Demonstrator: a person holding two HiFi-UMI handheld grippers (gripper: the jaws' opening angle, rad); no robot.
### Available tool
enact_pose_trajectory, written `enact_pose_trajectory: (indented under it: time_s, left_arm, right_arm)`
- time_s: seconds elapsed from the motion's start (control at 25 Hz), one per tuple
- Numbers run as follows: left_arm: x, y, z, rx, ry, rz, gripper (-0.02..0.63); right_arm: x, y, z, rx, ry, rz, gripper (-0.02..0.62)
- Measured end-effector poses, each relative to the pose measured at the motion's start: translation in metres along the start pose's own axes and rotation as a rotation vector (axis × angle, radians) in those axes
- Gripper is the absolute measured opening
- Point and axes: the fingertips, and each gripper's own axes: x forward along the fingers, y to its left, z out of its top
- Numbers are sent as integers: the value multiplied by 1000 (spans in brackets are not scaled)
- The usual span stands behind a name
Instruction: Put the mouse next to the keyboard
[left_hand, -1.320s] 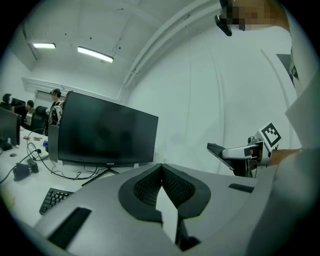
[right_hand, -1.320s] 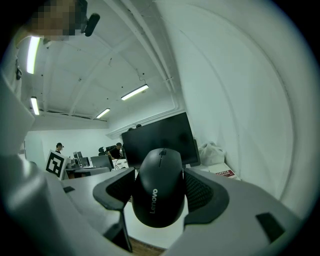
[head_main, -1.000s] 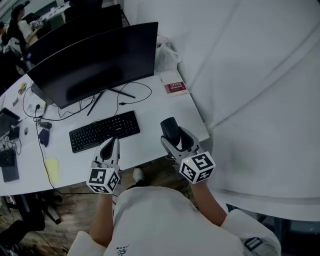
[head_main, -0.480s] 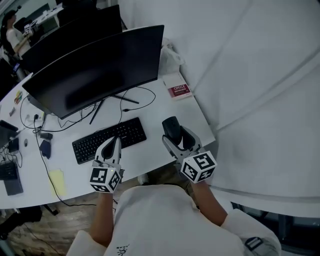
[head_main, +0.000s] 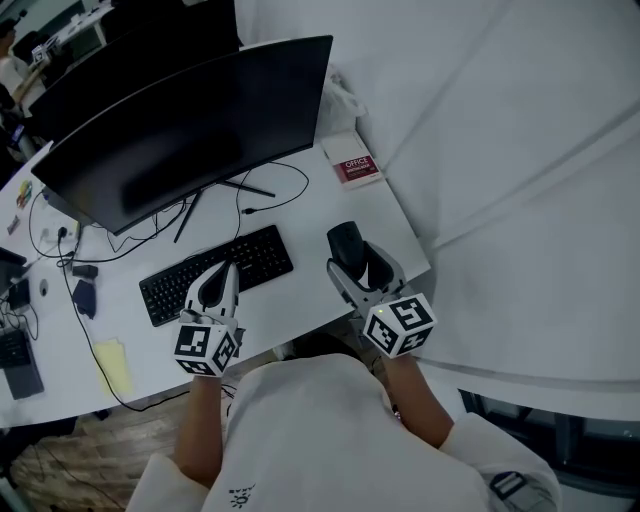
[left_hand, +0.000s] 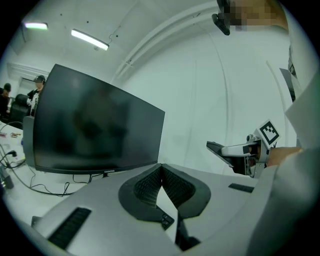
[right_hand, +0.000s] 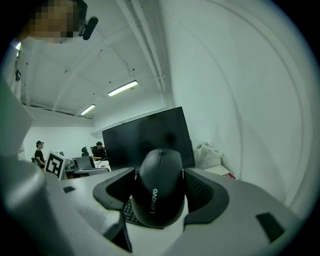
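- White tabletop carries a wide black monitor along its back edge and a flat black keyboard nearer the front edge.
- Right tool has its jaws clamped on the flanks of a rounded black computer mouse, a hold that likely keeps it from slipping.
- Mouse is near the front right corner, apart from the keyboard's right end; I cannot tell whether it touches the tabletop.
- Left tool hovers by the keyboard's front edge with its jaws pressed together on nothing, probably just kept clear.
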Motion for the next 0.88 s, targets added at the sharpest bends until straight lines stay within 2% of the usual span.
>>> enact_pose_trajectory:
  time_s: [0.24,0.88]
  left_arm:
    - [-1,-2,-6,-13,14,-4,6]
    - [9,-6,-20,-49,26,70,6]
  right_arm:
    - [0,-1,-2,9,9,-6,311]
    - [31,-9,-16,-9,79,88,311]
